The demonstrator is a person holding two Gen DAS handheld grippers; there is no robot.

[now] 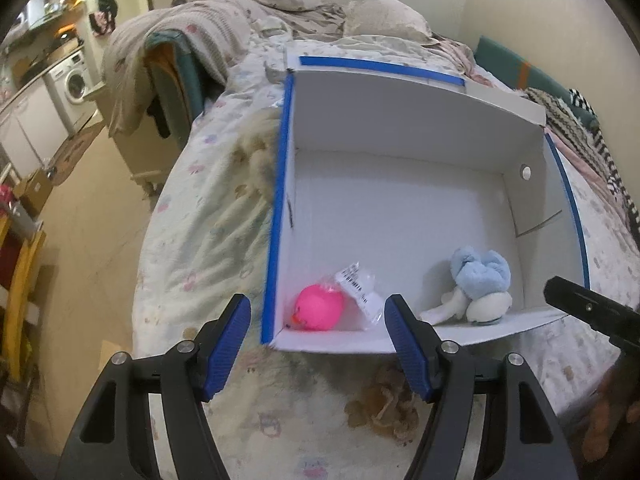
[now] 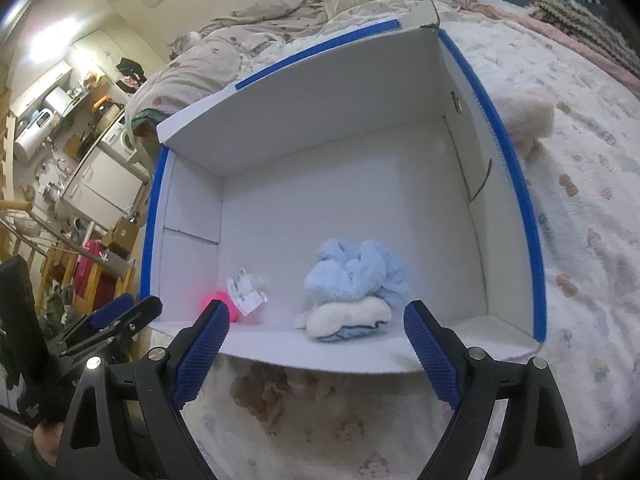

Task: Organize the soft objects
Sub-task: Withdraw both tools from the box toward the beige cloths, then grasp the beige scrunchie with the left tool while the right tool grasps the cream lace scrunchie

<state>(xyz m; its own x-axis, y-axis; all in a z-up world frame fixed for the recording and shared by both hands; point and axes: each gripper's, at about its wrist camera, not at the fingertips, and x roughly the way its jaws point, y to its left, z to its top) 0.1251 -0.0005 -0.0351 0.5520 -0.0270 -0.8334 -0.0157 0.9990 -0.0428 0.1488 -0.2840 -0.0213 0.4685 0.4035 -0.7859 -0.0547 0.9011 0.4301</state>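
Both grippers hover at the near edge of the bed, and neither holds anything. The left gripper (image 1: 318, 344) has its blue ribbed fingers (image 1: 226, 346) spread wide; the right gripper (image 2: 316, 354) is just as open, its mesh-textured pads showing empty air between them.

In front of them sits the white cardboard box (image 1: 400, 208), rims trimmed with blue tape, resting on the rumpled floral bedsheet (image 1: 208, 224). Two soft things lie inside along its near wall. In the near-left corner there's the pink rubbery duck (image 1: 319, 307), smooth and rounded, partly in a clear crinkly bag (image 1: 360, 286) with a barcode label (that film looks slippery, so I'd pinch the duck's body, not the wrap). Apart from it, toward the right, lies the blue and white plush (image 2: 348, 284), fluffy and bunched, with cream limbs flopped out.

Both look light and squashy; the plush should compress under the fingers, so its thick blue middle seems the surest hold.

Outside the box, a cream fuzzy toy (image 2: 528, 120) lies against its right wall on the bed, and a brown fluffy one (image 2: 276, 392) sits just before the near wall. Those look like the next candidates.
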